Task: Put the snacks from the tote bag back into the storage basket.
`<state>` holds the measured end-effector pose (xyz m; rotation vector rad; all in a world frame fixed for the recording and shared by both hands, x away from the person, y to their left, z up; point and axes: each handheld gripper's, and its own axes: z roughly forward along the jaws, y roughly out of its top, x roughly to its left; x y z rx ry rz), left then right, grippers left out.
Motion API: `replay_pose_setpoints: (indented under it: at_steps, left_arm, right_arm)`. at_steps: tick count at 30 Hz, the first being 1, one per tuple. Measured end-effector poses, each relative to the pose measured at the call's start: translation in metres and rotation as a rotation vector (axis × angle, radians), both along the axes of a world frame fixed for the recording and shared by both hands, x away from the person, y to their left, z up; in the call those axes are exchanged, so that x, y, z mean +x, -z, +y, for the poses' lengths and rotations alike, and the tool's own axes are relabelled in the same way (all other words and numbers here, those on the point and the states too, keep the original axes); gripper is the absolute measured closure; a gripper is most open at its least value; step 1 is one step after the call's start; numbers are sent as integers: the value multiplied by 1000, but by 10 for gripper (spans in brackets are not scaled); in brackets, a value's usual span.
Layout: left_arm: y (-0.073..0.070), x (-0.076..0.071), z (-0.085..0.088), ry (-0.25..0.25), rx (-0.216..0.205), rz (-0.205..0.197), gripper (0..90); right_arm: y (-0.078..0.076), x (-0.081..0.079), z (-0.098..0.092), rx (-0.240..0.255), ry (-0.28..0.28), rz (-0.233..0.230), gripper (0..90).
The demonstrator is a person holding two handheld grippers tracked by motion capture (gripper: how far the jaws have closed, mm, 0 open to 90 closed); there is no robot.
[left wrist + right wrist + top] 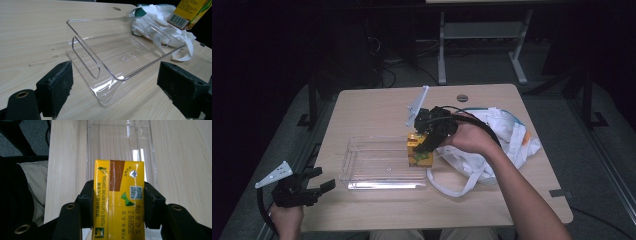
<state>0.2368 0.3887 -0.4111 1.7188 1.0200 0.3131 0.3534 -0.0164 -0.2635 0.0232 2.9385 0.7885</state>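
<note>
A yellow drink carton [418,150] hangs over the right end of a clear plastic bin [362,175] on the table. My right gripper [426,144] is shut on it; in the right gripper view both pads press the sides of the carton [118,197], its top facing the camera, with the bin [100,147] beyond. My left gripper [319,186] hovers open at the table's near-left corner, nothing between its jaws. The left gripper view looks into the empty bin [82,47], with the carton [191,12] at the top right corner.
A crumpled white cloth bag [507,142] with long straps lies right of the bin, also seen as the bag [160,22] behind the bin. A round cable hole [462,98] sits near the table's far edge. Bare tabletop lies left of and in front of the bin.
</note>
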Motion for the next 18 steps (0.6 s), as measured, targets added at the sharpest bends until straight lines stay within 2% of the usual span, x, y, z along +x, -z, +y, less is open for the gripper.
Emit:
replay_pose_setpoints:
  at_steps: [18]
  left_arm:
    - [0,0,2,-5,-3,-1,130]
  right_arm:
    - [12,-2,15,-15,-29,11,521]
